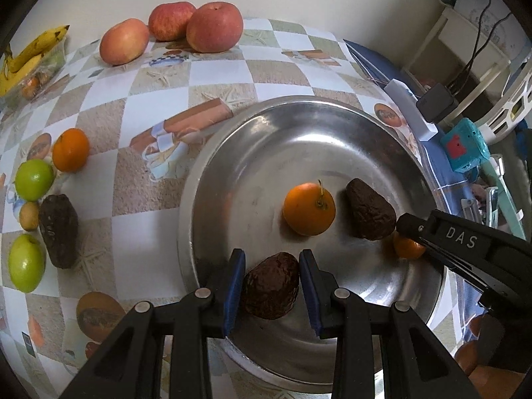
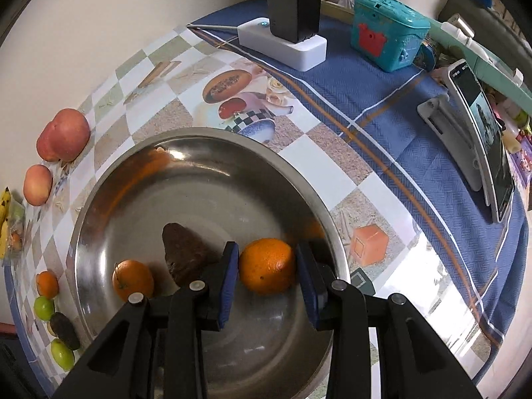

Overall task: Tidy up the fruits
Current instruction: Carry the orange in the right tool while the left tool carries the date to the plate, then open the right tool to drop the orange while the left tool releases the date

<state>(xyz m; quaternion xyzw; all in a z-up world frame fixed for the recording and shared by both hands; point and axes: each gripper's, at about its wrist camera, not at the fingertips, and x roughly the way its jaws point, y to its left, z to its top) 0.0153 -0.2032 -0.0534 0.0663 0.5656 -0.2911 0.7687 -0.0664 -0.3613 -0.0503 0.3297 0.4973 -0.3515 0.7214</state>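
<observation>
Steel bowl (image 1: 232,153) sits on the checked tablecloth (image 1: 159,76), with four fruits inside. The left gripper (image 1: 272,286) stands over the near side of the bowl, its blue-padded jaws set either side of a dark avocado (image 1: 271,284); the pads lie at the fruit's flanks, but whether they press it or stand just clear cannot be told. The right gripper (image 2: 267,267) brackets an orange (image 2: 267,266) at the bowl's right side, pads close to both sides with narrow gaps showing; firm contact cannot be confirmed. A second avocado (image 1: 370,212) and a stemmed orange (image 1: 309,208) lie near the bowl's centre, just beside each other.

Outside the bowl, on the cloth to the left: three red apples (image 1: 214,26) at the far edge, bananas (image 1: 30,53) in the far left corner, and a cluster of one orange (image 1: 70,149), two green apples (image 1: 34,179), a small yellowish fruit (image 1: 29,216) and a third avocado (image 1: 59,231). A white power strip with black chargers (image 2: 282,36), a teal toy box (image 2: 387,31) and a phone on a stand (image 2: 482,139) occupy the blue cloth (image 2: 382,99) beyond the bowl.
</observation>
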